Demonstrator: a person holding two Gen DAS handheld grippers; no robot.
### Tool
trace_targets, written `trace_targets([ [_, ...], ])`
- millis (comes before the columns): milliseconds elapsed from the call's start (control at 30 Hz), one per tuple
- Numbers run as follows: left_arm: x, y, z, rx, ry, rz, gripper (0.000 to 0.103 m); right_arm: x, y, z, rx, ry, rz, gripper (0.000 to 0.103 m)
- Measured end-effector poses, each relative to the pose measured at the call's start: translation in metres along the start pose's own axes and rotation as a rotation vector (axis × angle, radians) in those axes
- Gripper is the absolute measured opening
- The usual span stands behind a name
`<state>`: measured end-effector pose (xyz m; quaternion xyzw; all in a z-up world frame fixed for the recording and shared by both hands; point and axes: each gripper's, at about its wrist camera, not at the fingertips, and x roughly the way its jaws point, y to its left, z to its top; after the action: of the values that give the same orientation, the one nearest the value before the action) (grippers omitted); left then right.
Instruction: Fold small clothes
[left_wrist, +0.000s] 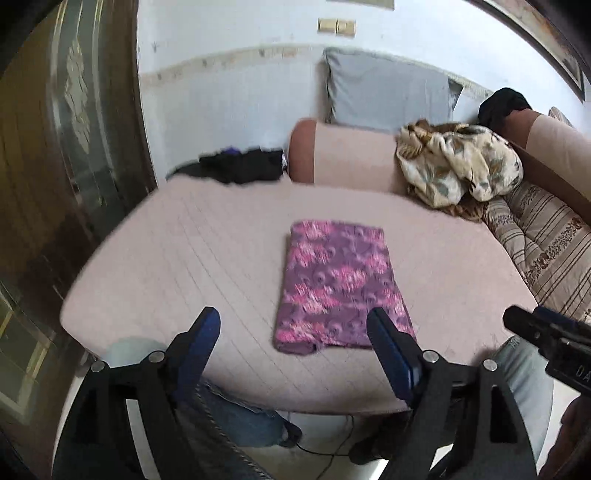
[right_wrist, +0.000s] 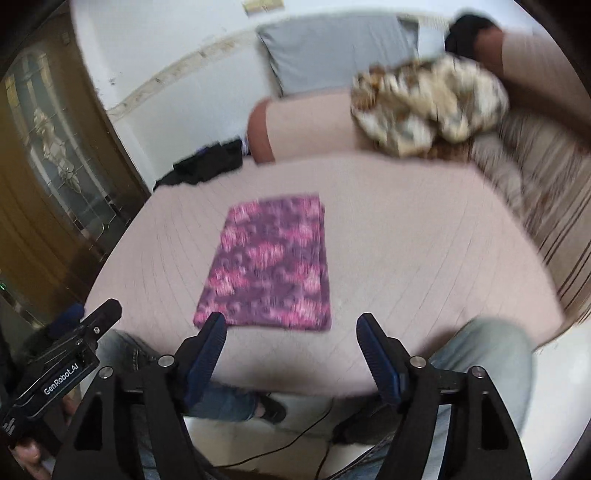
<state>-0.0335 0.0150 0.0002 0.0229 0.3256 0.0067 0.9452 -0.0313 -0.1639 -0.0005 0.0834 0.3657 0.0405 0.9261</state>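
Observation:
A purple and pink patterned cloth (left_wrist: 341, 284) lies folded into a neat rectangle on the pink bed surface (left_wrist: 177, 266). It also shows in the right wrist view (right_wrist: 269, 262). My left gripper (left_wrist: 293, 319) is open and empty, held above the near edge of the bed, just in front of the cloth. My right gripper (right_wrist: 291, 323) is open and empty, also at the near edge of the cloth. The right gripper's body shows at the right edge of the left wrist view (left_wrist: 546, 332); the left gripper's body shows at the lower left of the right wrist view (right_wrist: 70, 347).
A pink bolster (left_wrist: 347, 158) and a grey pillow (left_wrist: 384, 92) lie at the back. A crumpled floral cloth (left_wrist: 458, 166) lies at the back right beside a striped quilt (left_wrist: 546, 236). Dark clothes (left_wrist: 243, 166) lie at the back left. A wooden door (left_wrist: 66, 147) stands left.

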Motion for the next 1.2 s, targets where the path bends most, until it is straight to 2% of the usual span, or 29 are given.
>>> trace_targets([
  [100, -0.020, -0.003, 0.007, 0.009, -0.042, 0.051, 0.081, -0.021, 0.008, 0.008, -0.023, -0.047, 0.015, 0.080],
  [267, -0.043, -0.002, 0.016, -0.006, -0.047, 0.037, 0.081, -0.047, 0.018, 0.016, -0.058, -0.097, 0.017, 0.081],
  [467, -0.054, -0.006, 0.018, 0.031, -0.056, 0.071, 0.087, -0.060, 0.023, 0.021, -0.072, -0.110, -0.012, 0.082],
  [700, -0.056, -0.006, 0.017, 0.038, -0.025, 0.083, 0.087, -0.065, 0.020, 0.025, -0.067, -0.121, -0.031, 0.082],
  [933, -0.060, 0.006, 0.016, -0.018, -0.039, 0.053, 0.087, -0.060, 0.027, 0.022, -0.088, -0.094, -0.063, 0.082],
  [1200, -0.059, 0.006, 0.015, -0.019, -0.035, 0.049, 0.088, -0.054, 0.029, 0.019, -0.100, -0.087, -0.088, 0.082],
])
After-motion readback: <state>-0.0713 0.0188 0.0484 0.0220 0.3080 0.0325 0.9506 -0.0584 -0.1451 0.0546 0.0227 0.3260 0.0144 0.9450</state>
